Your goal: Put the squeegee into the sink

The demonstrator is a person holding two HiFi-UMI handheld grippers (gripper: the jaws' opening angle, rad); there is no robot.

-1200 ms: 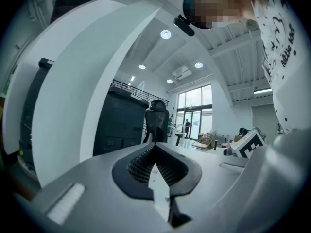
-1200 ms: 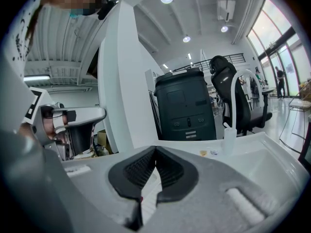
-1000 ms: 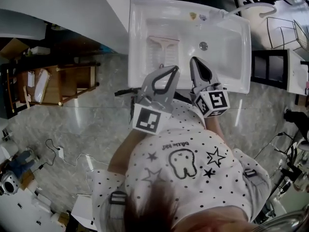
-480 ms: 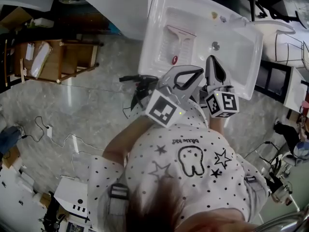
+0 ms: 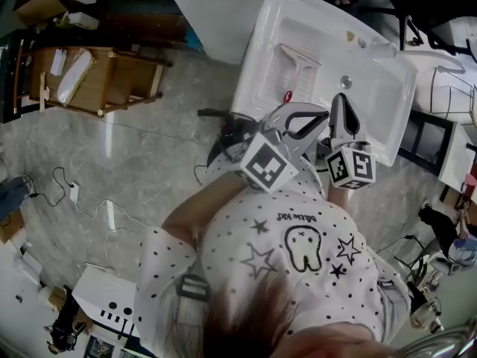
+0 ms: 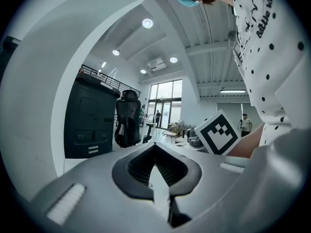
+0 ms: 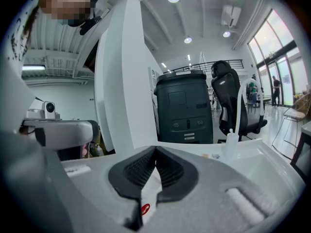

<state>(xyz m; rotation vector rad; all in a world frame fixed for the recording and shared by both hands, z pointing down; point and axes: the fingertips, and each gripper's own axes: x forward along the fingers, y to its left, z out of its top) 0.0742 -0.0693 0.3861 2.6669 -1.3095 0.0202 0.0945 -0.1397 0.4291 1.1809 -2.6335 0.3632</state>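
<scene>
The squeegee (image 5: pixel 292 71) is seen lying flat inside the sink (image 5: pixel 248 80), blade toward the far wall, handle w/ a red mark toward the near rim. The left gripper (image 5: pixel 319 115) and right gripper (image 5: pixel 341 100) are held over the near rim, apart from the tool. The jaws of both are closed tip to tip w/ nothing between. The tool is judged light, stiff plastic w/ a soft rubber edge, prob. slick if wet. If regrasped, the narrow handle should be pinched mid-length by 1 gripper, not the blade.
</scene>
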